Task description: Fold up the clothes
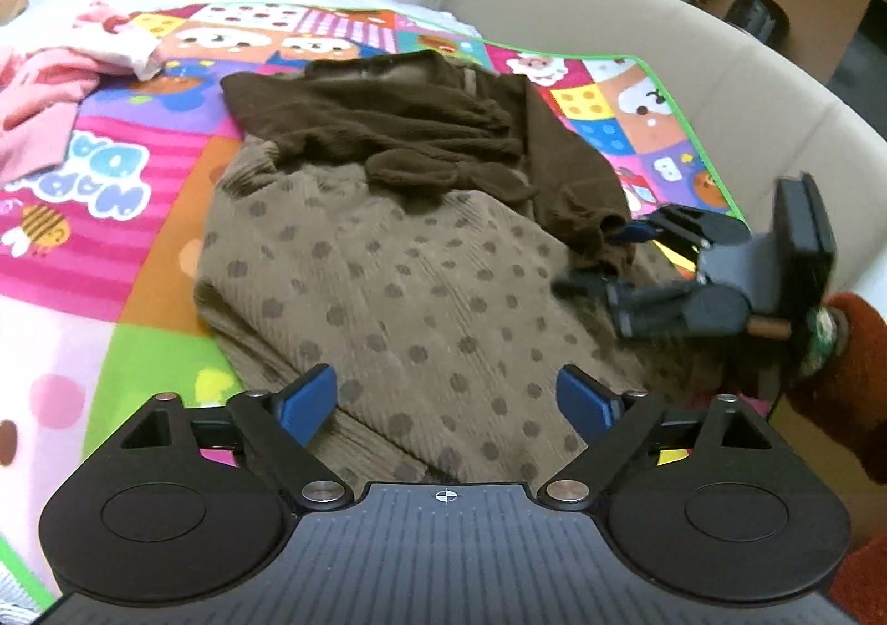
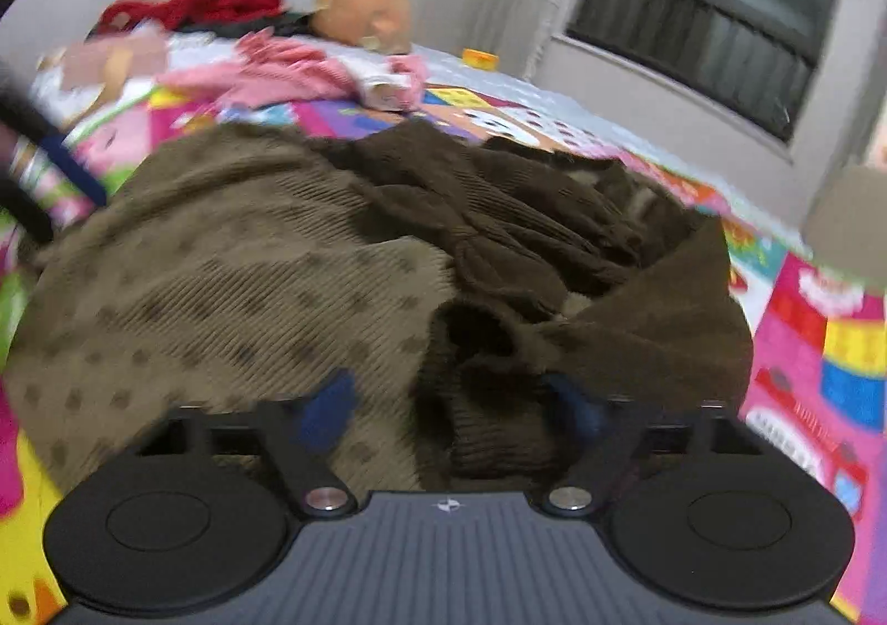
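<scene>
The left gripper, black with blue pads, stands wide with nothing between its pads, hovering over the olive-brown ribbed knit garment with darker dots that lies on the bright cartoon-patterned play mat. At its three o'clock the right gripper reaches in from a rust-red sleeve; its jaws are partly apart around the ribbed cuff of the dark brown knit sleeve, though blur hides whether the pads press it. That dark brown part is bunched at the garment's twelve o'clock, and pink clothes lie at ten o'clock on the mat.
</scene>
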### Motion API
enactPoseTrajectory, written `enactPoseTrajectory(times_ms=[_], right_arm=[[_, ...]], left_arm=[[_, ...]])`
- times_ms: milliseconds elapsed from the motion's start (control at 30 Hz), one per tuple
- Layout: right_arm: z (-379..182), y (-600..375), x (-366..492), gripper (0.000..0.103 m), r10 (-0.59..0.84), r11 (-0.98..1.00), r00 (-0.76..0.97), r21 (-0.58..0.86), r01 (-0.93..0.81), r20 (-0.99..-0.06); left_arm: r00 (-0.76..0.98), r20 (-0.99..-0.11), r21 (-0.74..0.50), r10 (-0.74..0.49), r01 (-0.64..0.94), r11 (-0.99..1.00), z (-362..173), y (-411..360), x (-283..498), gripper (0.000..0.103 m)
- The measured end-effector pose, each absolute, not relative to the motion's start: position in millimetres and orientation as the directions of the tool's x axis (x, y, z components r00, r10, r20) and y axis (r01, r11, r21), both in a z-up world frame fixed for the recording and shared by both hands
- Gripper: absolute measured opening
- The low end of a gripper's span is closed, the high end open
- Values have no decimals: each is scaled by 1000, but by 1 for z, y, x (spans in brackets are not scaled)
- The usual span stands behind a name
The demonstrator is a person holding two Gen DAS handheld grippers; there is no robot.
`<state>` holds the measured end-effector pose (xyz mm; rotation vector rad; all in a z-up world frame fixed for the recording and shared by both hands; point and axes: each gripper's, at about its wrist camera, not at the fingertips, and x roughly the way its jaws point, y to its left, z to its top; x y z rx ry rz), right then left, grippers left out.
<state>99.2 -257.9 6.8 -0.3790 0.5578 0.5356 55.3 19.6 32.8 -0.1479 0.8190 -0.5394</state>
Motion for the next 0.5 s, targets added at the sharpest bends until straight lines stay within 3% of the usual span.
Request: enactPoseTrajectory(times_ms=[67,200,367,500], right_arm=[[16,-277,107,12,360,844,733,-133,-520,-577],[52,-333,129,11,249,935,838,-105,-339,-485],[89,-414,159,11,-8,992,933,-117,-37,-359],[84,-465,187,15,-149,989,917,-55,139,-369]], left_arm=[[569,-649,-312,-504,405,859,36,20,55,95],[586,-639,-282,-498,424,861,43,15,63,95],[608,-614,-152,-503,535,831,64,-21,93,95],[644,-602,-21,-471,577,816,70,-61,132,96]])
